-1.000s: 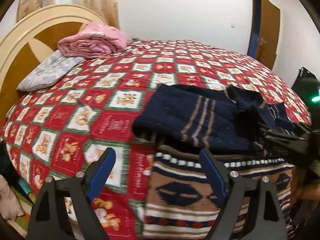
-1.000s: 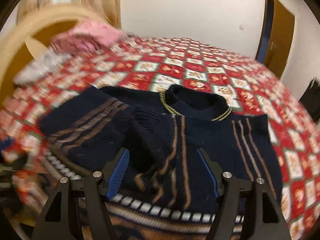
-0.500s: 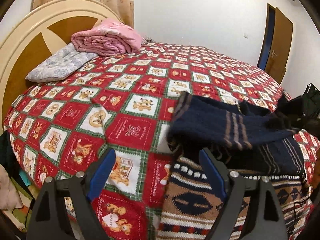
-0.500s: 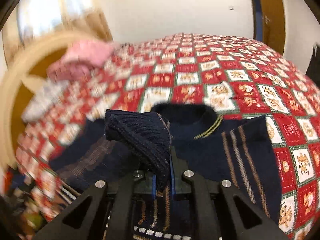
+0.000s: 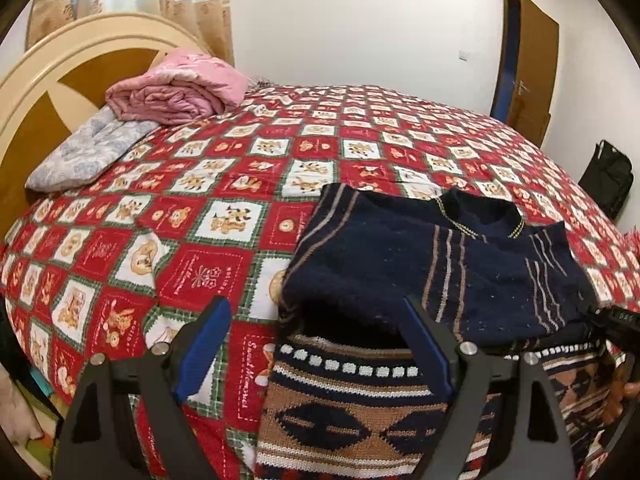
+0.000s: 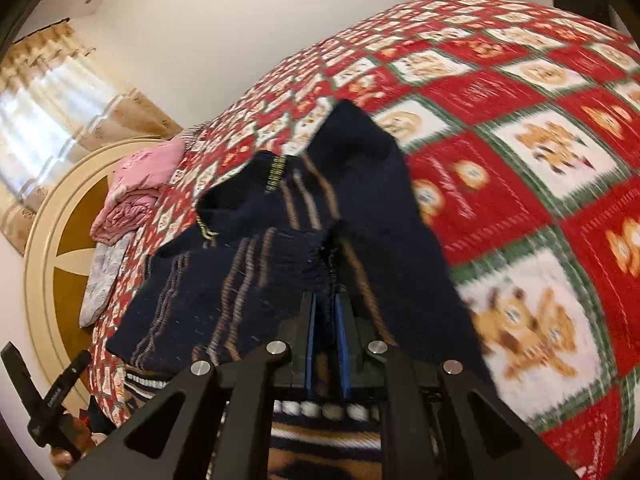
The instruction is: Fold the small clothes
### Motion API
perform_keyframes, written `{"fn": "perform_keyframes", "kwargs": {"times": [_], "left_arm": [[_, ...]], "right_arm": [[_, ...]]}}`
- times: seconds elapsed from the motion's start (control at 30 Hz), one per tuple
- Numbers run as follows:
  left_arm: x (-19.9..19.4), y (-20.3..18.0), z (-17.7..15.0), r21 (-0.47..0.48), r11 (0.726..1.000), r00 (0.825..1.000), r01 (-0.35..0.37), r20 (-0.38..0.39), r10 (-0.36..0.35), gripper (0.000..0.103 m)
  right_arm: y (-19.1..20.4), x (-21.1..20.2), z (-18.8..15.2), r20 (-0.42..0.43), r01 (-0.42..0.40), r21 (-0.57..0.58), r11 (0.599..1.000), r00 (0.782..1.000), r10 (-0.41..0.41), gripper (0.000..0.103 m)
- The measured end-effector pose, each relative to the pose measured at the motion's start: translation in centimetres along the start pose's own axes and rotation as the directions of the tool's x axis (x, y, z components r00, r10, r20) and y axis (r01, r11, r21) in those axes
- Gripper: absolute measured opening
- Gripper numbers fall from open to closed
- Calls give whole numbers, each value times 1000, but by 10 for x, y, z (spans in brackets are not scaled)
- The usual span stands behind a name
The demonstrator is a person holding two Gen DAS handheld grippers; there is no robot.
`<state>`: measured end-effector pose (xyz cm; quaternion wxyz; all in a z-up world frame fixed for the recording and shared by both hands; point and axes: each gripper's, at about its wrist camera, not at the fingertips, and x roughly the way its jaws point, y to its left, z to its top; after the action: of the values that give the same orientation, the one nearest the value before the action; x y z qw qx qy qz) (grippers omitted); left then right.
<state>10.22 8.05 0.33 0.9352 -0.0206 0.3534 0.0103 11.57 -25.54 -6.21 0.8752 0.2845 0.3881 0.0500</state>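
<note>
A navy knit sweater [image 5: 400, 264] with thin brown stripes and a brown patterned hem [image 5: 340, 400] lies on the red teddy-bear quilt [image 5: 200, 240]. Its left sleeve is folded across the chest toward the right. My left gripper [image 5: 316, 344] stands open just above the hem's left part, with nothing between its blue pads. In the right wrist view my right gripper [image 6: 326, 320] is shut on a pinch of the navy sweater [image 6: 248, 280], with the fabric stretched up from the jaws. The view is rolled and blurred. A hand [image 5: 618, 396] shows at the right edge.
A rolled pink blanket [image 5: 180, 88] and a grey pillow [image 5: 88, 152] lie by the round cream headboard [image 5: 40, 80]. A brown door [image 5: 528, 64] and a black bag [image 5: 608, 176] stand beyond the bed's far side. The bed's near edge runs under the grippers.
My right gripper closed on the dark sleeve, then carried it rightward across the sweater while rolling. The sleeve now lies over the chest. My left gripper stayed open and shifted slightly.
</note>
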Motion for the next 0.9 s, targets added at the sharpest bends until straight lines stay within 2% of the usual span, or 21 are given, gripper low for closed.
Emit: {"fn": "perform_keyframes", "kwargs": {"times": [0.1,0.17,0.2,0.23,0.3,0.37,0.4,0.47,0.53,0.63,0.73,0.9], "left_arm": [[1,2,0,-11,1000,1000,-8,-5,8,88],[2,5,0,-25,1000,1000,-11,-12,11,88],[2,5,0,-28,1000,1000,-14,-13,13,88],[2,6,0,-29,999,1000,-18,-12,17,88],[1,6,0,-28,999,1000,-25,-7,24,88],[0,9,0,-30,999,999,-32,-5,32,88],[0,12,1,-35,999,999,-35,-7,35,88],[1,15,1,-47,998,999,-42,-10,42,88],[2,19,0,-57,997,999,-43,-17,42,88],[3,22,-1,-64,997,999,-48,-20,46,88],[3,23,0,-70,996,999,-48,-20,46,88],[2,24,1,-52,997,998,-62,-7,62,88]], "right_arm": [[5,-12,8,20,-37,-1,999,999,37,11],[9,-12,16,10,-56,5,998,998,56,32],[12,-10,19,12,-50,-6,999,999,50,59],[17,-8,20,28,-12,-35,999,1000,13,69],[25,-2,19,49,63,-101,993,997,-58,69],[28,9,18,34,83,-116,990,996,-80,69],[30,16,16,15,88,-121,989,996,-87,69],[34,29,12,-6,107,-156,982,994,-109,58],[45,36,6,15,186,-238,953,982,-188,41],[56,41,3,-10,205,-303,931,976,-218,18],[57,39,10,-14,203,-306,930,976,-217,8],[77,7,32,109,240,-404,883,971,-214,8]]}}
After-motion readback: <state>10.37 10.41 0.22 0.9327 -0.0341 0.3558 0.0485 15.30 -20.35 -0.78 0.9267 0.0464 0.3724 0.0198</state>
